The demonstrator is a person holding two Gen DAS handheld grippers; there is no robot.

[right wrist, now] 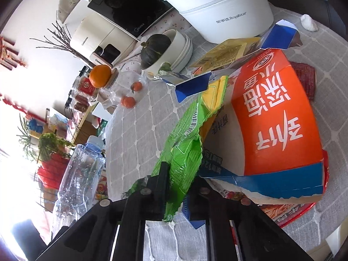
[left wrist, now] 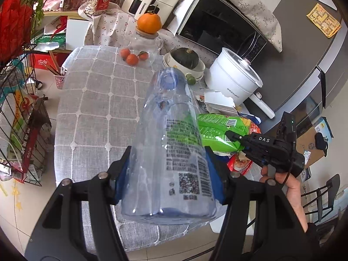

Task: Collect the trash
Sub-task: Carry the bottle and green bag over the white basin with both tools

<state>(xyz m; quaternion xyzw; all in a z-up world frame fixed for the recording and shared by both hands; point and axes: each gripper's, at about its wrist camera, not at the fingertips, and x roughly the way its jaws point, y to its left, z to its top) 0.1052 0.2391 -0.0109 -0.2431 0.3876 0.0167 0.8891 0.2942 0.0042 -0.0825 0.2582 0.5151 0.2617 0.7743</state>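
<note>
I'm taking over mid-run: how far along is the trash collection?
Nothing visibly binned yet. In hand: left gripper clamps the empty bottle; right gripper is shut on the green wrapper. Left on the table: the torn orange carton and the red packet.

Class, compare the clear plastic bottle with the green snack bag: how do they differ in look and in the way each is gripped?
The plastic bottle is see-through, rigid and rounded; the green snack bag is opaque, flat and crinkled. The left gripper spans the bottle's wide body with its jaws well apart; the right gripper pinches the bag's thin edge, jaws nearly together. Both carry a printed barcode, and each is held in a gripper.
</note>
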